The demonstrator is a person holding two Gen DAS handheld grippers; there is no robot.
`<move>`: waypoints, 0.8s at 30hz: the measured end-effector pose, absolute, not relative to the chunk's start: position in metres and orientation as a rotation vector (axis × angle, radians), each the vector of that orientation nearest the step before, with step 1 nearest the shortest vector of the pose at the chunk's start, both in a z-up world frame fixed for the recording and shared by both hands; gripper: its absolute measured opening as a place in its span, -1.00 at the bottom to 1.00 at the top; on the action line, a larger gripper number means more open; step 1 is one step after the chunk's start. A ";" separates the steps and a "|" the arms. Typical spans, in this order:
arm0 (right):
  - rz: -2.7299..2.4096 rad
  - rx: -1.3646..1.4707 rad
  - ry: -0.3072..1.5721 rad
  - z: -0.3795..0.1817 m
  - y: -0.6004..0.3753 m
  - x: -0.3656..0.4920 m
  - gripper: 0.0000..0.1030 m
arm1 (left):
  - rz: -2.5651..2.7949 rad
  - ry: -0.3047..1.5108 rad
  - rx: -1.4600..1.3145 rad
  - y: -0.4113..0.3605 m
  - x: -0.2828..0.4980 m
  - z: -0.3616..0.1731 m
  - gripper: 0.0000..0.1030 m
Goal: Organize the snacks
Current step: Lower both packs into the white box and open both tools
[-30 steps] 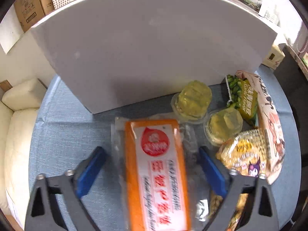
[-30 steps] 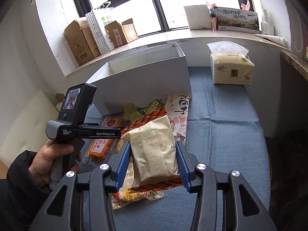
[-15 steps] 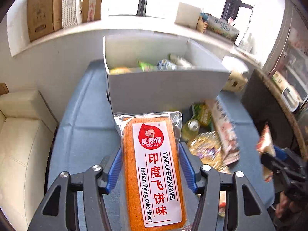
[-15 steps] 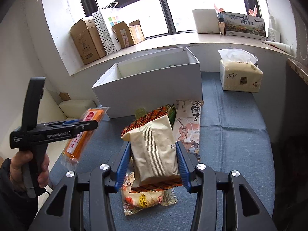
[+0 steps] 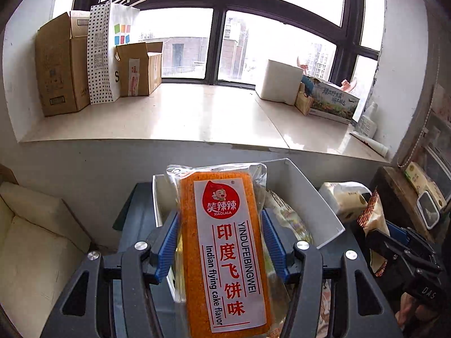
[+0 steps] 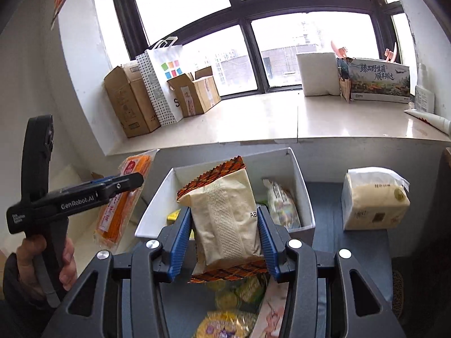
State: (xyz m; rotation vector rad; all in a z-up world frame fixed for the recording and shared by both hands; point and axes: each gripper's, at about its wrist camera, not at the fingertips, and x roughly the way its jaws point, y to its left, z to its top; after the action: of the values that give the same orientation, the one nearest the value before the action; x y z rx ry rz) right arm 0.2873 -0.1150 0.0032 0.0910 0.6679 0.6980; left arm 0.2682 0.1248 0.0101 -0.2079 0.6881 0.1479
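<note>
My left gripper point(image 5: 220, 222) is shut on an orange flying-cake packet point(image 5: 225, 253), its blue pads pressing both long sides, held up in front of the open white box point(image 5: 310, 194). My right gripper point(image 6: 224, 219) is shut on a beige snack bag point(image 6: 222, 197) with orange zigzag ends, hanging over the box's point(image 6: 298, 180) near rim. In the right wrist view the orange packet point(image 6: 112, 219) hangs left of the box in the left gripper point(image 6: 124, 181). A silvery packet point(image 6: 282, 202) lies inside the box.
Loose snacks point(image 6: 234, 295) lie on the blue cloth below the right gripper. A tissue pack point(image 6: 375, 200) stands right of the box. Cardboard boxes point(image 6: 132, 104) and a gift box point(image 6: 377, 81) line the windowsill. A cream cushion point(image 5: 36, 239) lies at the left. A hand point(image 6: 42, 267) holds the left gripper.
The left gripper closed on the orange packet and lifted it off the cloth to box height. The right gripper rose and moved toward the box with the beige bag.
</note>
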 end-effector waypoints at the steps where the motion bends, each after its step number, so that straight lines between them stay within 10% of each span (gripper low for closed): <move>1: 0.690 0.096 0.674 0.005 -0.110 0.301 -0.02 | 0.152 0.694 -0.220 0.130 0.283 0.008 0.20; 6: 0.647 0.090 0.712 0.002 -0.085 0.353 0.03 | 0.169 0.722 -0.222 0.142 0.334 -0.015 0.68; 7: 0.646 0.090 0.722 -0.001 -0.081 0.362 0.27 | 0.173 0.732 -0.221 0.144 0.341 -0.021 1.00; 8: 0.640 0.068 0.745 -0.006 -0.076 0.370 0.87 | 0.171 0.738 -0.228 0.146 0.344 -0.026 1.00; 9: 0.603 0.035 0.759 -0.010 -0.071 0.374 1.00 | 0.169 0.748 -0.241 0.148 0.345 -0.031 1.00; 24: 0.586 0.039 0.725 -0.013 -0.090 0.344 1.00 | 0.124 0.734 -0.121 0.130 0.294 -0.019 1.00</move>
State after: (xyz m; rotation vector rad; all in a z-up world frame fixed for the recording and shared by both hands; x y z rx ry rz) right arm 0.3442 -0.0898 -0.0128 0.0388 0.7253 0.5864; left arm 0.2941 0.1303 -0.0194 -0.1207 0.7339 0.1238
